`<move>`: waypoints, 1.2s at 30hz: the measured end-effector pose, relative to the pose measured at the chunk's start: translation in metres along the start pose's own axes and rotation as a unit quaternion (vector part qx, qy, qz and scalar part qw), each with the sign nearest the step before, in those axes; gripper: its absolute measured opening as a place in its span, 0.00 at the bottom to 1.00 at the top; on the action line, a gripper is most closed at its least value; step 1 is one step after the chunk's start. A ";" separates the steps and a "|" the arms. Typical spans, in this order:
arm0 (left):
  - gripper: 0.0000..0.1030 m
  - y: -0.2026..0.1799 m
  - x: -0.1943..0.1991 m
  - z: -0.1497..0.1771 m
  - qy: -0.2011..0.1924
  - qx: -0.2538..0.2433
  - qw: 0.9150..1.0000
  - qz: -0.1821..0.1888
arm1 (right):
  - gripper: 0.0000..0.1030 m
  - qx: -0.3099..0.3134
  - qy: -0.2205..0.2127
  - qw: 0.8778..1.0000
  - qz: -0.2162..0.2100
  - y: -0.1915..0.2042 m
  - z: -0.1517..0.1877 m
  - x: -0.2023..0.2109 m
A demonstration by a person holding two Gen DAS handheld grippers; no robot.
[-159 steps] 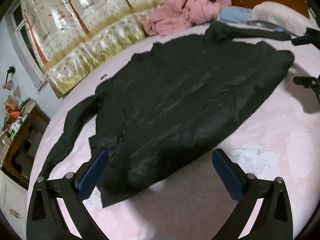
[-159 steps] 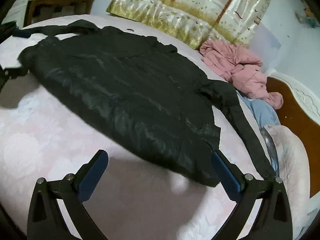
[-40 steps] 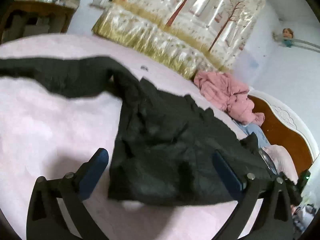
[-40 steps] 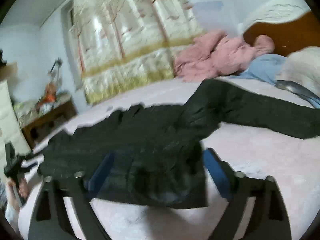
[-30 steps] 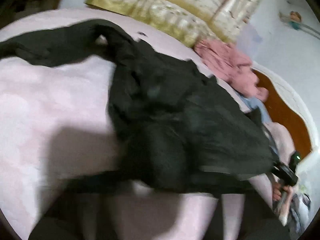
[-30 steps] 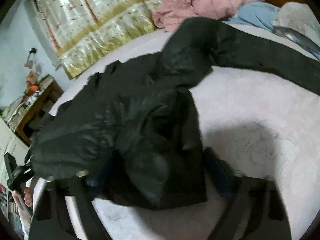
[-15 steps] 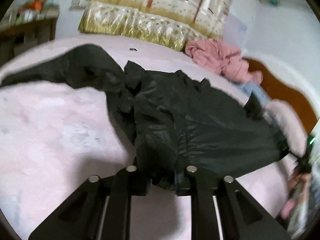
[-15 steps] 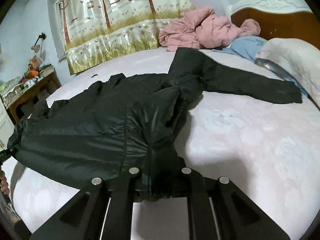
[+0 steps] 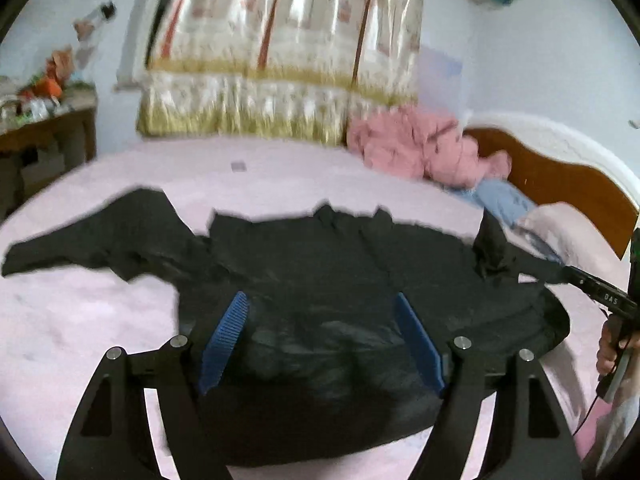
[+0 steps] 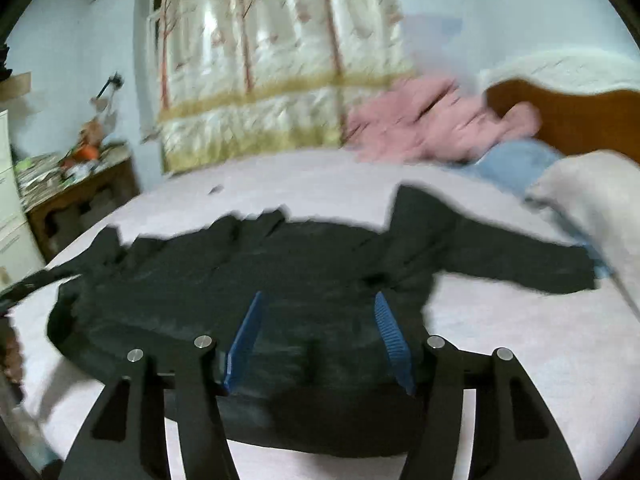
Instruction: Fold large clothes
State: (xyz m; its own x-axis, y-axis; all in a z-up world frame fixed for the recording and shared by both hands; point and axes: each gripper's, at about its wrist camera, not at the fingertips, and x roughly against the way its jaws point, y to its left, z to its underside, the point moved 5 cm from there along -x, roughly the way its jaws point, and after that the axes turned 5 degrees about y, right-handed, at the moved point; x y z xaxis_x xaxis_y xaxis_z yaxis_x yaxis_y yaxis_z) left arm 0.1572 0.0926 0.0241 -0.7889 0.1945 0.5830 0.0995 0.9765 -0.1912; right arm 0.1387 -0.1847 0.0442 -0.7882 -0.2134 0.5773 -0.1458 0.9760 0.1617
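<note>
Garment: large black padded jacket (image 9: 320, 264) lies folded across the pink bedsheet (image 9: 80, 320), sleeves spread to both sides.
Left gripper (image 9: 324, 344): jaws opening, jacket released beneath.
Right gripper (image 10: 320, 344): jaws opening, gripping nothing.

- A large black padded jacket (image 9: 340, 280) lies on a pink bed, its lower half folded up over the body.
- One sleeve stretches out flat to the left, the other to the right.
</note>
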 end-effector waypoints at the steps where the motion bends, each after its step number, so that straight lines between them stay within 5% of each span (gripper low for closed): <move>1: 0.73 -0.002 -0.011 0.002 0.015 0.005 1.000 -0.001 | 0.59 -0.003 0.009 1.000 0.002 0.004 0.001 -0.009; 8: 0.73 0.030 -0.087 0.031 0.089 0.054 0.994 -0.035 | 0.59 0.002 0.108 0.994 0.024 0.012 0.026 -0.102; 17: 0.73 0.037 -0.102 0.044 0.097 0.050 0.993 -0.047 | 0.60 -0.041 0.128 0.991 -0.004 -0.003 0.034 -0.140; 22: 0.73 0.028 -0.068 0.035 0.017 0.031 0.999 -0.027 | 0.60 -0.038 0.092 0.995 0.011 0.002 0.033 -0.117; 24: 0.78 0.018 -0.047 0.029 -0.030 0.006 0.999 -0.038 | 0.71 -0.024 0.064 0.998 0.011 0.007 0.030 -0.097; 28: 1.00 -0.011 0.005 0.015 -0.140 -0.052 0.986 -0.068 | 0.83 0.005 -0.023 1.000 0.018 0.012 0.018 -0.048; 31: 1.00 -0.030 0.035 0.001 -0.194 -0.068 0.976 -0.070 | 0.91 0.008 -0.077 0.997 0.018 0.009 0.004 -0.013; 32: 1.00 -0.034 0.041 -0.004 -0.202 -0.064 0.975 -0.070 | 1.00 0.005 -0.089 0.996 0.018 0.008 0.000 -0.005; 36: 1.00 -0.044 0.057 -0.022 -0.227 -0.045 0.972 -0.042 | 1.00 -0.013 -0.139 0.989 0.042 0.002 -0.015 0.028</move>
State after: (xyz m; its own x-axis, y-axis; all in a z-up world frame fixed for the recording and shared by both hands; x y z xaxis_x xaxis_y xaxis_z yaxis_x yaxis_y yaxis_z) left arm 0.1216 0.0632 0.0834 -0.9809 0.0733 0.1804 0.0602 0.9952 -0.0769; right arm 0.1249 -0.1897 0.0727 -0.9313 -0.1080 0.3479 -0.0600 0.9875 0.1459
